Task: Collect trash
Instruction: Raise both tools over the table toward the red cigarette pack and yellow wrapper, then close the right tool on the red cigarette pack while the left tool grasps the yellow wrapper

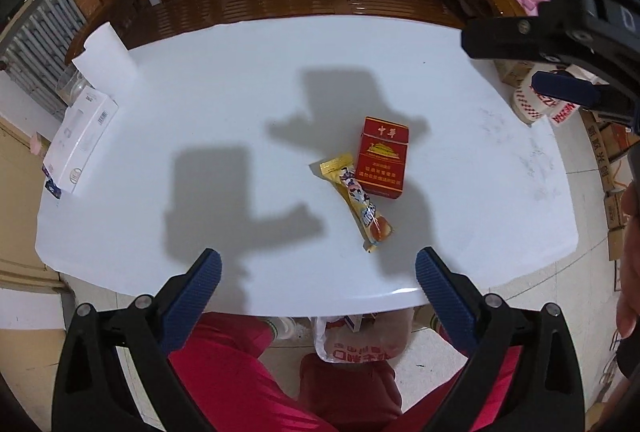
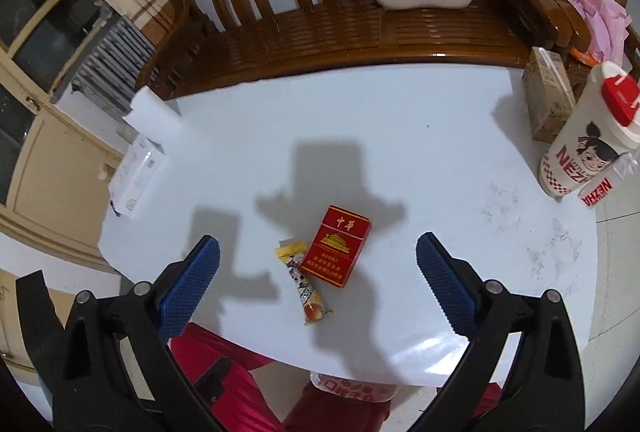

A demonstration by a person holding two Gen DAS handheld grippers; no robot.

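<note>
Red cigarette pack and yellow snack wrapper, touching, mid-table. Both grippers, left and right, hovering above, jaws spread wide, empty. Plastic bag below the near edge, likely waiting for 2 drops.

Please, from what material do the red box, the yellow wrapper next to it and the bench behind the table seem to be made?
Red box: probably thin printed cardboard, slightly glossy; it shows crisp folded edges and flat printed faces.
Yellow wrapper: likely plastic or foil film; it is shiny, crinkled, with flat sealed ends.
Bench: it looks like wood with a glossy varnish; the brown slats carry bright reflections.
</note>
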